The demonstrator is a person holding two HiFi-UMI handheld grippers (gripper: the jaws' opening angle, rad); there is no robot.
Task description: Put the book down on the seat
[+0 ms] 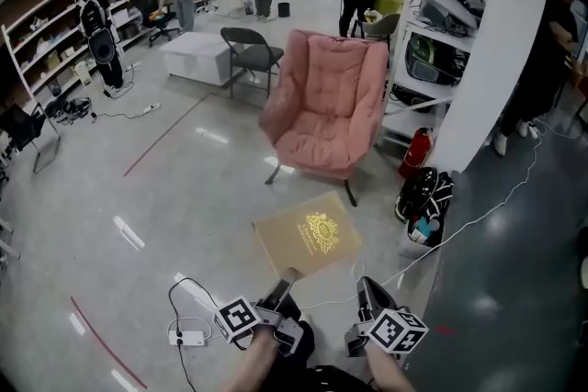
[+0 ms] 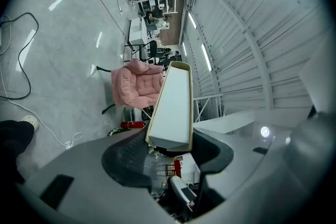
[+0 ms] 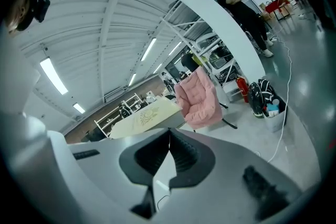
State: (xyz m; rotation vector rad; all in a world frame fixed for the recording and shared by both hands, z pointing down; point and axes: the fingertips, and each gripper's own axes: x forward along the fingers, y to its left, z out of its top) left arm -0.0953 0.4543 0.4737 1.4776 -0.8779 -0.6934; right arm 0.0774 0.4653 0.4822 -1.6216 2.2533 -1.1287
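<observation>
Tan book (image 1: 308,239), lower centre of the head view, is pinched by one edge in the jaws of the left gripper (image 1: 278,289), well short of the pink armchair (image 1: 326,106). On the right gripper (image 1: 366,294) the jaws are pressed together, empty. So narrow a hold could let the book swing or slip.

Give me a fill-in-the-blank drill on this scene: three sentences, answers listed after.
1. The left tool is clamped on the book, whose cover bears a ____ emblem.
2. The armchair ahead of the person is ____ in colour.
3. The right tool, its jaws together, holds ____.

Missing words: gold; pink; nothing
</observation>
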